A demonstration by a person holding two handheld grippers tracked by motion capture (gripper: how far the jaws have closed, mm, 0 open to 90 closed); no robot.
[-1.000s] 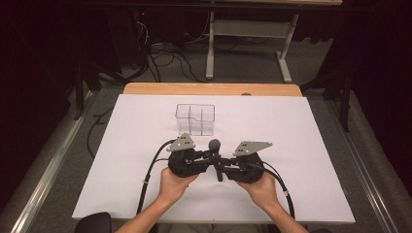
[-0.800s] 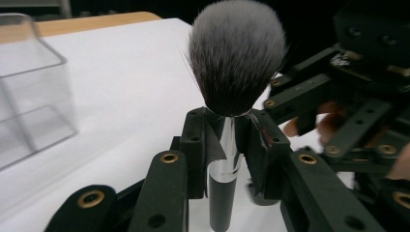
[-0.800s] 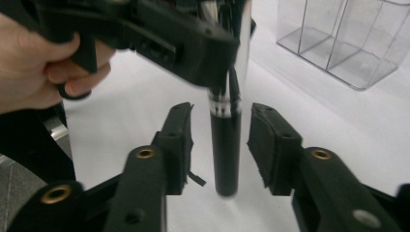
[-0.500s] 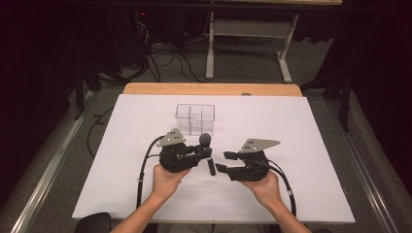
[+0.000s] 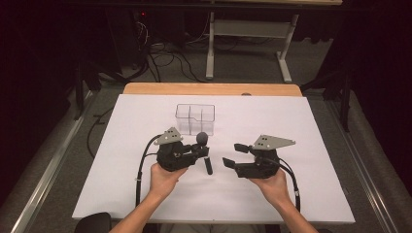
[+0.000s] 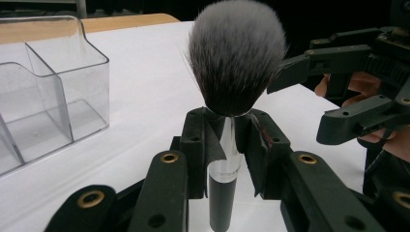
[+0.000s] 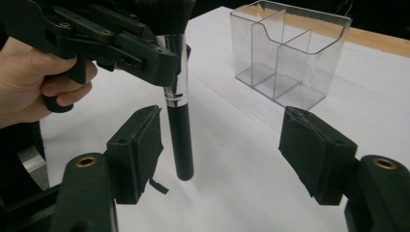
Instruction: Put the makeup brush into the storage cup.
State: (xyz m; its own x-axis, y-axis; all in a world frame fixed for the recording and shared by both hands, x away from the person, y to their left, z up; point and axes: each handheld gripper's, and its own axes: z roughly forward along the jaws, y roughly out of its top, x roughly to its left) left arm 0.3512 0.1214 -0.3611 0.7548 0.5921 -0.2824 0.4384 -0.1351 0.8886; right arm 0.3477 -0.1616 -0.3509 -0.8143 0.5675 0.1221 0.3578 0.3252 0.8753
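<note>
A makeup brush (image 5: 202,140) with a grey-tipped dark head, silver ferrule and black handle stands nearly upright above the white table, head up. My left gripper (image 5: 203,153) is shut on its ferrule; in the left gripper view the bristles (image 6: 236,58) rise above the two pads (image 6: 196,145). The handle (image 7: 180,140) hangs free below, its end just over the table. My right gripper (image 5: 231,154) is open a short way to the right, apart from the brush. Its wide-spread pads (image 7: 138,145) frame the handle from a distance.
A clear plastic organizer (image 5: 195,118) with several compartments stands behind the brush, mid-table; nothing lies in it (image 7: 290,53). White paper (image 5: 301,194) covers the table. A wooden edge (image 5: 214,89) runs along the back, with dark floor and cables beyond.
Both grippers were close together at the brush. The right gripper has opened and drawn away to the right. The left gripper keeps the brush.
</note>
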